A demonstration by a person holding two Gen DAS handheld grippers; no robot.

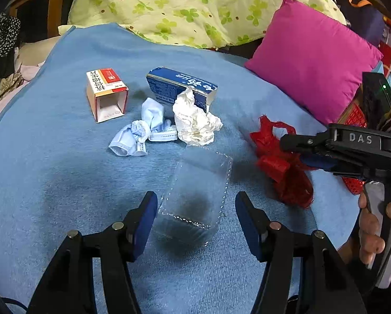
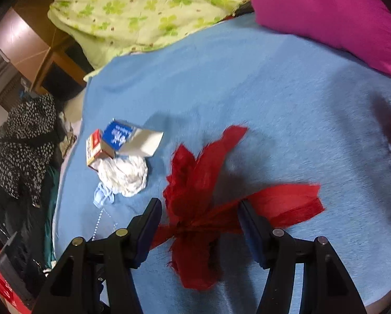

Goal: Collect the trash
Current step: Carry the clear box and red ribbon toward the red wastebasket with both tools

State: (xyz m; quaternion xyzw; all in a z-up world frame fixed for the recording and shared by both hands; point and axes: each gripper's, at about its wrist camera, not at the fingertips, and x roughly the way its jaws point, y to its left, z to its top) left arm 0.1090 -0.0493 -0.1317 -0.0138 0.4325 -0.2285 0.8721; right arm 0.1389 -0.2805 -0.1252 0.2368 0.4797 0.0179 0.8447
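- The trash lies scattered on a blue blanket (image 1: 64, 172) spread over the bed.
- A clear plastic box (image 1: 195, 196) sits low in the centre of the left wrist view, right between the fingers of the left gripper (image 1: 196, 209). It looks light, thin and slick, likely to buckle if squeezed hard, so I'd take it across its side walls.
- The left gripper stands open around that box, pads on either side and, as far as I can see, not pressing it.
- A red mesh bag (image 2: 195, 209), soft, limp and frayed, sprawls low in the centre of the right wrist view. Its bunched knot is the best place to pinch.
- The right gripper (image 2: 199, 217) is open astride that knot; one red strip runs past the right pad, nothing clamped.
- Further up, left of centre in the left view, lie a crumpled white tissue (image 1: 195, 120), a blue face mask (image 1: 137, 136), a red and white carton (image 1: 106, 94) and a blue carton (image 1: 179, 83), all light.
- A pink pillow (image 1: 313, 57) sits at upper right.
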